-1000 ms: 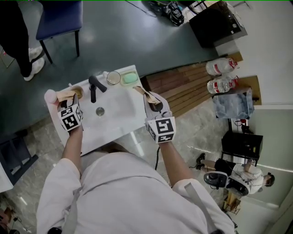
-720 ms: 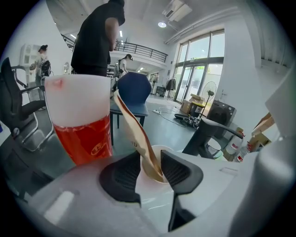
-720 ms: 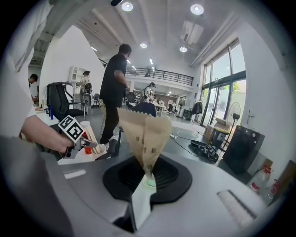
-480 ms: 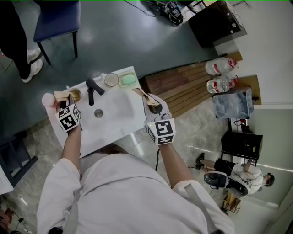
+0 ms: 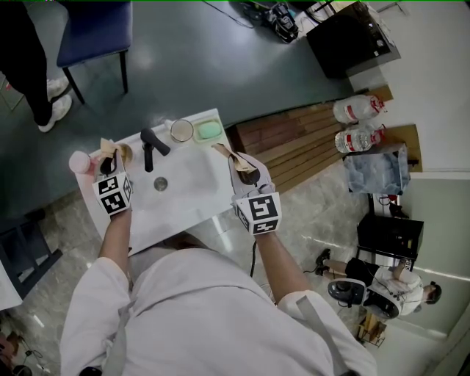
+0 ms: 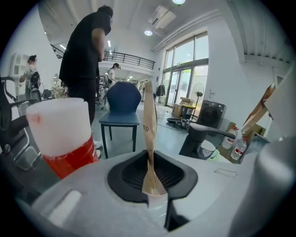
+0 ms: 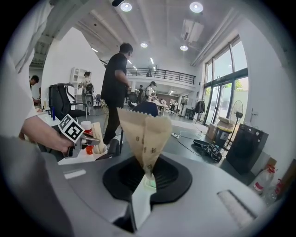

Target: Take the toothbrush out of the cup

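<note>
Currently the left gripper (image 5: 110,166) fingers, just closed further, pinch the slim tan paper-wrapped toothbrush (image 6: 149,125): probably light and stiff, with a slippery wrapper. The right gripper (image 5: 247,173) fingers pinch a tan paper packet (image 7: 144,134).

Big open lab hall here: straight ahead of the left gripper (image 5: 109,165) stand a blue chair (image 6: 121,109) and a person in black (image 6: 85,51), with tall windows (image 6: 187,69) off to its right. Beyond the right gripper (image 5: 246,175) there are ceiling spotlights (image 7: 196,7) and a railed mezzanine (image 7: 162,74). Under both tools, the white washbasin (image 5: 192,200) stands alone on open grey floor (image 5: 220,66).
</note>
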Demonstrator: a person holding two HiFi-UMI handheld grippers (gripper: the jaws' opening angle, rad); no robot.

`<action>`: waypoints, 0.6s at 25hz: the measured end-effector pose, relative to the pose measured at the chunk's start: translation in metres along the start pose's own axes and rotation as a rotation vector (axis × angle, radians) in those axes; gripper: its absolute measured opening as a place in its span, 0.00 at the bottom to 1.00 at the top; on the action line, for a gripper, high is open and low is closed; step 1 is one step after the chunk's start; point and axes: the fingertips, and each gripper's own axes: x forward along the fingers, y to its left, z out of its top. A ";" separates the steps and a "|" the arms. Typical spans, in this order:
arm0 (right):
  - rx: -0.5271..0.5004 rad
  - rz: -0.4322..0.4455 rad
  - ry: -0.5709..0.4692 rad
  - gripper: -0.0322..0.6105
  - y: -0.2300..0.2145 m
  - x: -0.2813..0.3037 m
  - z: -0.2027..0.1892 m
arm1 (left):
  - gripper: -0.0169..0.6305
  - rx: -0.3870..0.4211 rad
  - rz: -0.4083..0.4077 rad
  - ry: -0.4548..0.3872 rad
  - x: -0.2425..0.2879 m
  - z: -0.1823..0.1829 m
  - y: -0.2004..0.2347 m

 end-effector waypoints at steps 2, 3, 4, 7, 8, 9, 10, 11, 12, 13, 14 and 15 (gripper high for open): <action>0.000 0.008 -0.002 0.09 0.001 0.002 0.002 | 0.09 0.034 -0.011 -0.013 -0.003 0.006 -0.004; 0.000 0.012 -0.004 0.09 0.002 0.003 0.003 | 0.09 0.052 -0.018 -0.020 -0.005 0.008 -0.005; 0.000 0.015 -0.005 0.09 0.003 0.005 0.004 | 0.09 0.070 -0.025 -0.028 -0.006 0.010 -0.007; 0.002 0.023 -0.009 0.09 0.006 0.007 0.008 | 0.09 0.123 -0.046 -0.052 -0.015 0.020 -0.012; 0.002 0.026 -0.011 0.09 0.008 0.008 0.010 | 0.09 0.140 -0.052 -0.058 -0.018 0.023 -0.013; 0.002 0.029 -0.013 0.09 0.009 0.008 0.010 | 0.09 0.158 -0.057 -0.063 -0.022 0.025 -0.015; 0.002 0.031 -0.014 0.09 0.010 0.009 0.010 | 0.09 0.175 -0.060 -0.069 -0.024 0.026 -0.017; 0.002 0.032 -0.015 0.09 0.010 0.010 0.010 | 0.09 0.193 -0.063 -0.077 -0.027 0.028 -0.018; 0.001 0.034 -0.016 0.09 0.011 0.010 0.009 | 0.09 0.210 -0.066 -0.088 -0.029 0.030 -0.020; 0.000 0.035 -0.019 0.09 0.012 0.011 0.009 | 0.09 0.226 -0.068 -0.099 -0.032 0.033 -0.021; 0.000 0.037 -0.021 0.09 0.013 0.011 0.009 | 0.09 0.239 -0.071 -0.107 -0.034 0.035 -0.022; 0.000 0.039 -0.023 0.09 0.015 0.012 0.010 | 0.09 0.250 -0.075 -0.113 -0.037 0.038 -0.022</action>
